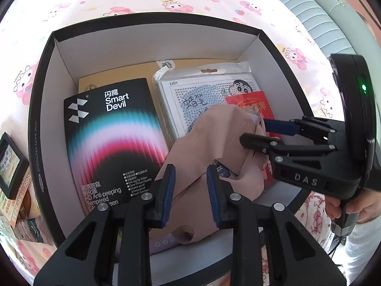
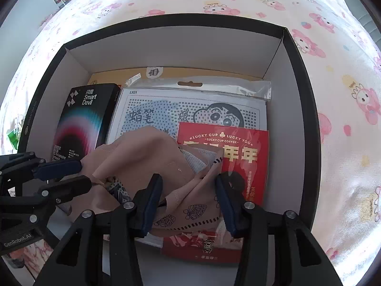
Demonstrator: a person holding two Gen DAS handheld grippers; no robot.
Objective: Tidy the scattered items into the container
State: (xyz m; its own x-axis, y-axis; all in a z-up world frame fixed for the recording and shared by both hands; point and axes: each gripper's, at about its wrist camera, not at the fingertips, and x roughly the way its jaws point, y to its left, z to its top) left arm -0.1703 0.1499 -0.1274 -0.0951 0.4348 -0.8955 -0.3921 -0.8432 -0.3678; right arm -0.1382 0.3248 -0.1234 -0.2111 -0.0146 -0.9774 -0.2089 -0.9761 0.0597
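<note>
Inside the box (image 1: 152, 45), both tools, left (image 1: 190, 194) and right (image 2: 188, 203), stand parted around the crumpled pink cloth (image 2: 152, 157), its long axis unclear.

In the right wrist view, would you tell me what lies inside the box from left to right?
Left gripper → Smart Devil box → pink cloth → red Lucky Cup packet → right wall of the box.

box (image 2: 295, 76) | pink cloth (image 2: 147, 157) inside | right tongs (image 2: 188, 200) spread over it
</note>
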